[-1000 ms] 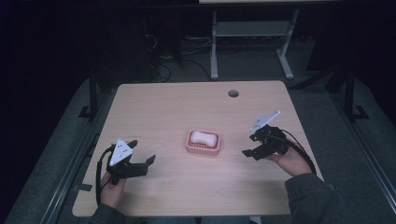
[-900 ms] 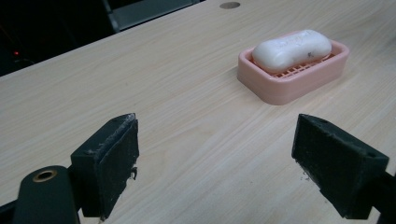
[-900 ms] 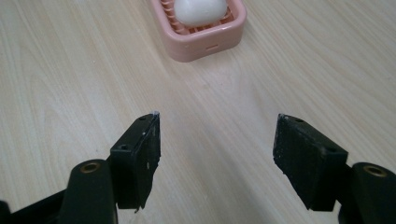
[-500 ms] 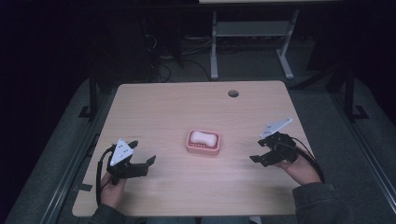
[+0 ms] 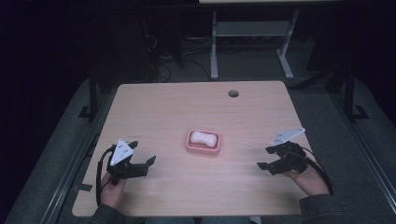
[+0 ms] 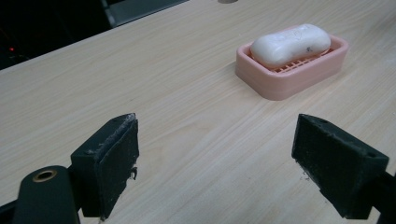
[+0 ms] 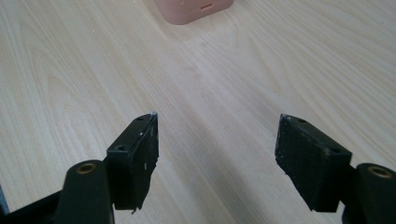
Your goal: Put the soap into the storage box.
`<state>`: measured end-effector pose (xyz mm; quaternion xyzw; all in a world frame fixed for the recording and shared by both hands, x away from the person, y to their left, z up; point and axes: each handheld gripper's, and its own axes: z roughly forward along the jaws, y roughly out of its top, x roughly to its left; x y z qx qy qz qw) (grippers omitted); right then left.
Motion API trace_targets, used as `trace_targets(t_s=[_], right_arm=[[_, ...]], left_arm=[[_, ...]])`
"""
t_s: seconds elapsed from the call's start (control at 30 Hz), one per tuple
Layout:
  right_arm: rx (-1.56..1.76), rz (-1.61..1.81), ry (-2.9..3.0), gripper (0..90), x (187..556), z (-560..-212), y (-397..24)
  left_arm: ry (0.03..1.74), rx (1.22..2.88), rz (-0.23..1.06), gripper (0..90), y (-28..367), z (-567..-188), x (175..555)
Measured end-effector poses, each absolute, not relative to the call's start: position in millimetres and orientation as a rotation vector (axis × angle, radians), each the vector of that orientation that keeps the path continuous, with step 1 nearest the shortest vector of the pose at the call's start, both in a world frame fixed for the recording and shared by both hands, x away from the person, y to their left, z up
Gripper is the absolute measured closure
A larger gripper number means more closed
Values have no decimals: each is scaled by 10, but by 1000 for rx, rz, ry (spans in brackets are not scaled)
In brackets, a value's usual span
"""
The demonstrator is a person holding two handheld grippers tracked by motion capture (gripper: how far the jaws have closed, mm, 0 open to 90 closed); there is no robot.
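Crosswise, the soap lies flat in its dish.

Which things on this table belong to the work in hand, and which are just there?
Part of the work:
- soap bar, lying in the dish
- pink soap dish, mid-table
- left gripper, fingers apart, nothing between them
- right gripper, open, nothing between its fingers

Just there:
- cable hole near the table's far edge
- white desk frame on the floor behind
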<state>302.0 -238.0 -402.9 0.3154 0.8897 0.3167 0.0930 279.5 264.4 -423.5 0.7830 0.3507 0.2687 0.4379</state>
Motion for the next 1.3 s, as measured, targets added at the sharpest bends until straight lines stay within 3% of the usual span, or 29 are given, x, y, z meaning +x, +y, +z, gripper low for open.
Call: trace_targets(t_s=[1.3], right_arm=[[1079, 1050, 2478, 268, 2318, -4434, -2850]], left_arm=[[834, 1993, 633, 146, 2588, -4272, 2806]])
